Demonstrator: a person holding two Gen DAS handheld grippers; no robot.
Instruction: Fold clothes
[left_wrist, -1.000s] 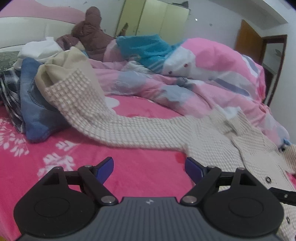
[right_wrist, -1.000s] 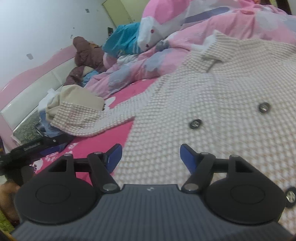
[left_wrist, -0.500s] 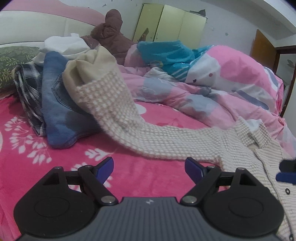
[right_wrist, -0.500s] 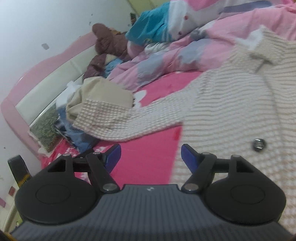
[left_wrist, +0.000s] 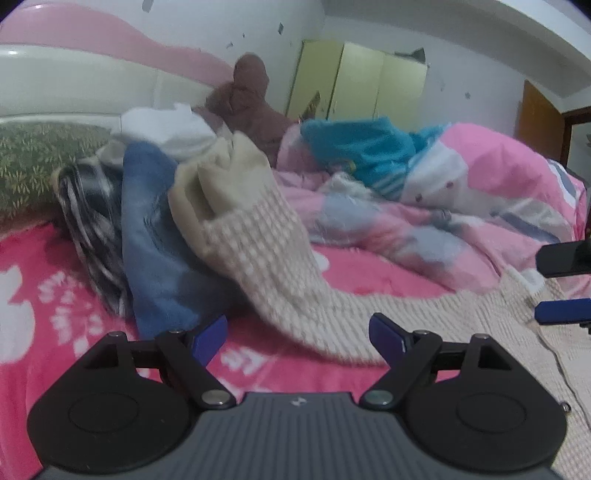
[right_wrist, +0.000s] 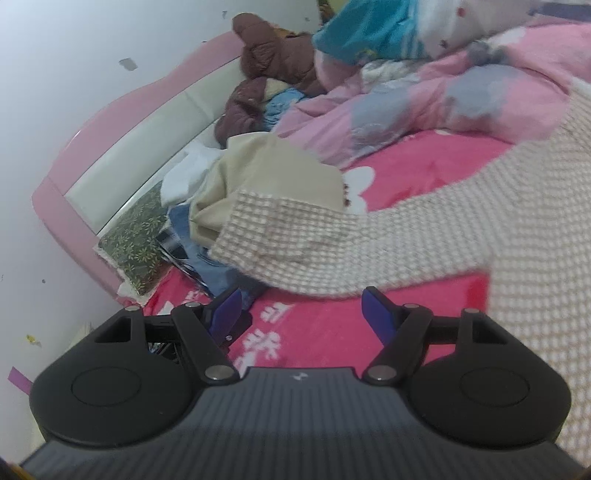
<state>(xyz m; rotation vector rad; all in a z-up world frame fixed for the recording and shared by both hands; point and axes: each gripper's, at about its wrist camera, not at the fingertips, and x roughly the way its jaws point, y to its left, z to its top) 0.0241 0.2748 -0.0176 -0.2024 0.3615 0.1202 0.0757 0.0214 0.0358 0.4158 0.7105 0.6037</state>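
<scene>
My left gripper has its two blue fingers wide apart, and nothing is between them. My right gripper is spread wide too and holds nothing.

The thing to fold is the cream knit cardigan. It lies spread flat on the pink bed sheet, off to the right of both my grippers. One long sleeve is stretched out. It runs just in front of my left fingers and climbs up and away to the left. Its end rests on a pile of clothes, touching the blue jeans and a beige cloth.

I think the sleeve is the part to deal with, because it sticks out so far from the body. To do it well, I would pinch only the knit sleeve, near its end, and not the beige cloth or jeans under it. The knit is soft and floppy, so I would lift it a little and carry it slowly across onto the body of the cardigan. Then I would lay it down flat with no bumps.

The view is a bit blurry, so I cannot see the cuff edge well.
</scene>
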